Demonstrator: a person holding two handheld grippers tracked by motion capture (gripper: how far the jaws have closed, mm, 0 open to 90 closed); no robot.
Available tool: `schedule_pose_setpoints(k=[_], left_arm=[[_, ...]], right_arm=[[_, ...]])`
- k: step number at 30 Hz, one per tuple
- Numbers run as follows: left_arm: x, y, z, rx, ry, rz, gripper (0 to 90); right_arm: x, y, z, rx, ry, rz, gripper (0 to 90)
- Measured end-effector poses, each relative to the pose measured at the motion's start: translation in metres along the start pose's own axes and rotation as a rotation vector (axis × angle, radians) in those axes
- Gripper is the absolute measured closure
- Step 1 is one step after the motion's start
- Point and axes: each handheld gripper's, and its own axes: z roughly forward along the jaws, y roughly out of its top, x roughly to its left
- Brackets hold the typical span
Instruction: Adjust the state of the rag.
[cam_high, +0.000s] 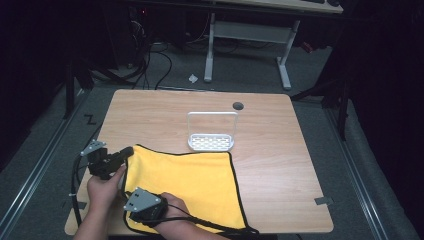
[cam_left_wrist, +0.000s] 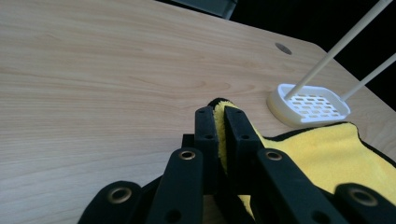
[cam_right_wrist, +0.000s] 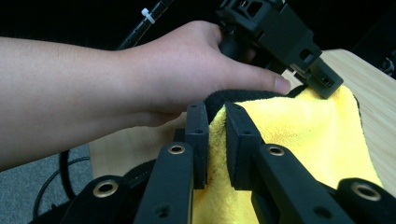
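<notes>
A fluffy yellow cloth (cam_high: 187, 175) edged in black is laid on matt wood-grain table (cam_high: 270, 150); the far white rack (cam_high: 211, 141) looks smooth plastic.

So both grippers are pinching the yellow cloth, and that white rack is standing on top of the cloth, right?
Not quite. Both the left gripper and the right gripper do pinch the cloth, but the rack stands on the bare table, just beyond the cloth's far edge. The high view shows it.
</notes>
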Motion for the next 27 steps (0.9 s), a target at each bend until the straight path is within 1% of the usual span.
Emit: schedule_pose_setpoints(k=[3, 6, 11, 14, 18, 20, 21, 22, 24, 27], left_arm=[[-0.003, 0.003, -0.002, -0.006, 0.003, 0.013, 84.6], [-0.010, 0.004, 0.004, -0.012, -0.001, 0.014, 84.6], [-0.033, 0.005, 0.019, -0.011, -0.011, 0.028, 84.5], [-0.046, 0.006, 0.030, -0.008, -0.009, 0.033, 84.5], [-0.064, 0.007, 0.043, -0.002, -0.007, 0.048, 84.5], [-0.072, 0.007, 0.048, -0.009, -0.026, 0.036, 84.4], [-0.077, 0.007, 0.050, -0.006, -0.028, 0.042, 84.4], [-0.084, 0.006, 0.054, -0.002, -0.027, 0.059, 84.4], [-0.094, 0.006, 0.060, 0.006, -0.023, 0.080, 84.3], [-0.108, 0.007, 0.070, 0.017, -0.019, 0.091, 84.1]], right_arm=[[0.002, 0.003, 0.001, -0.007, 0.004, -0.010, 81.6], [-0.001, 0.002, -0.004, -0.004, -0.007, -0.009, 81.6], [-0.009, -0.003, -0.018, -0.013, -0.036, -0.002, 81.5], [-0.016, -0.009, -0.030, -0.022, -0.062, 0.006, 81.3], [-0.029, -0.020, -0.050, -0.029, -0.096, 0.033, 81.3], [-0.034, -0.026, -0.060, -0.031, -0.110, 0.040, 81.3], [-0.035, -0.029, -0.065, -0.033, -0.120, 0.040, 81.3], [-0.037, -0.032, -0.071, -0.035, -0.130, 0.041, 81.3], [-0.042, -0.038, -0.080, -0.033, -0.141, 0.051, 81.2], [-0.049, -0.051, -0.094, -0.024, -0.169, 0.068, 81.2]])
